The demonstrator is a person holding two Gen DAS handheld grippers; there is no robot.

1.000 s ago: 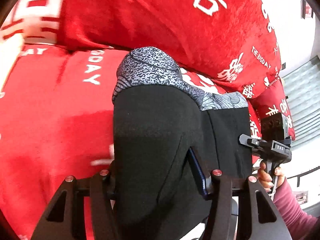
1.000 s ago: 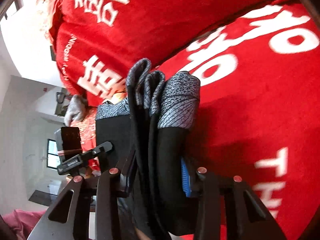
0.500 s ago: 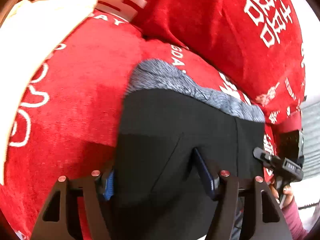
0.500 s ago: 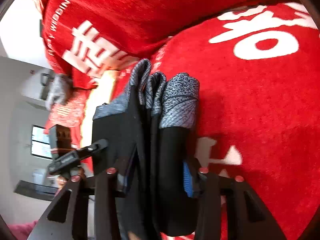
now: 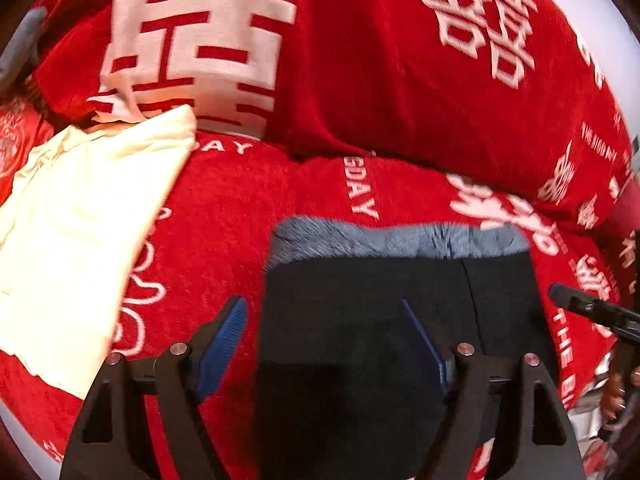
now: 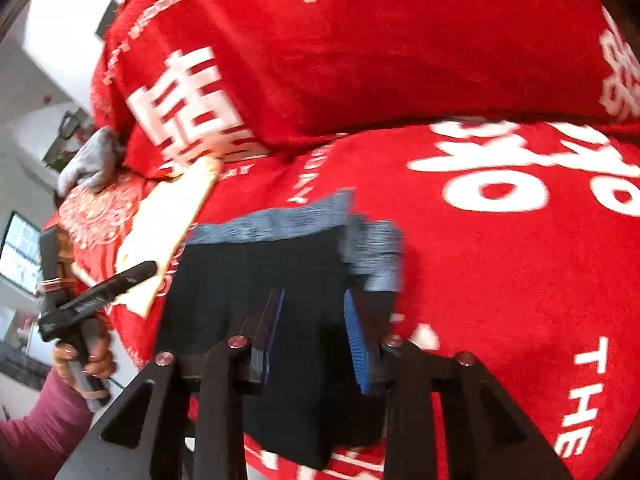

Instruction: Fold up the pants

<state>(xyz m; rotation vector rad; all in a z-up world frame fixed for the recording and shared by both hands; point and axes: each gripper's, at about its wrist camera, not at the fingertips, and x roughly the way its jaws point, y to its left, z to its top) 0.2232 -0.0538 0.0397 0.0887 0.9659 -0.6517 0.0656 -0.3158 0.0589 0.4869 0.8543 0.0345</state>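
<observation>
The folded black pants with a grey patterned waistband lie flat on the red sofa seat. My left gripper is open; its left finger stands clear of the cloth and the right pad rests on top of it. In the right wrist view the pants lie between and under my right gripper, whose jaws are parted around a fold of black cloth at the pants' right edge. The left gripper also shows in the right wrist view.
A folded cream garment lies on the seat left of the pants, also in the right wrist view. Red cushions with white characters rise behind. A grey item lies far left. The seat's front edge is near me.
The pants were held up bunched in both shut grippers; now they lie flat on the seat. Both grippers have opened, and the view has swung to show the cream garment.
</observation>
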